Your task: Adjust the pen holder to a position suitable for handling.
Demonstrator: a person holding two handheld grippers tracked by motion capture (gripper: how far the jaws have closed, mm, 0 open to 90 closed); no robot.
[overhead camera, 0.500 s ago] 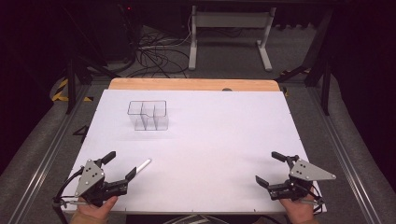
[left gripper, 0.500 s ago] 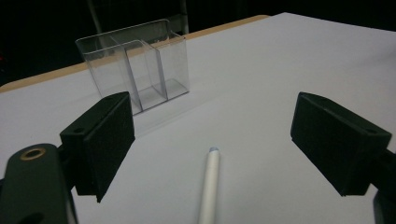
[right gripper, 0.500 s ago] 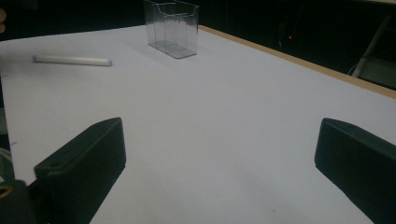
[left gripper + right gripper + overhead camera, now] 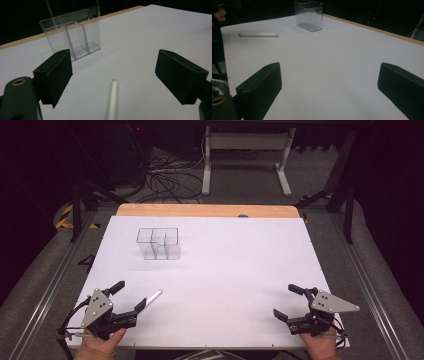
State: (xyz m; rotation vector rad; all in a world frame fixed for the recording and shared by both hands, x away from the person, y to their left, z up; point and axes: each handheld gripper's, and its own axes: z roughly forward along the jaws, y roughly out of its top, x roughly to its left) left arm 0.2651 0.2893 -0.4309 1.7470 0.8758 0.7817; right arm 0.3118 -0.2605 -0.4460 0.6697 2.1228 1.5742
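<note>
One white pen (image 4: pixel 152 297) lies on the desk (image 4: pixel 240 270), near the left. One clear plastic organiser (image 4: pixel 159 243) stands at the far left, divided into three compartments as far as can be told. Two grippers are at the near edge: the left gripper (image 4: pixel 129 296) and the right gripper (image 4: pixel 286 301).

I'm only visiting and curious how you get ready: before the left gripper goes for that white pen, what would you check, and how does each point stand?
1. Left gripper jaws open: ok, wide apart.
2. Slim white plastic pen lined up between the jaws: ok, lying flat on the table, untouched.
3. Pads touching the pen: not yet, cannot grip until lowered.
4. Clear plastic three-compartment holder upright: ok; looks empty.
5. White table between pen and holder: ok, nothing in the way.
6. Right gripper out of the way: ok, open, at the far corner.
</note>
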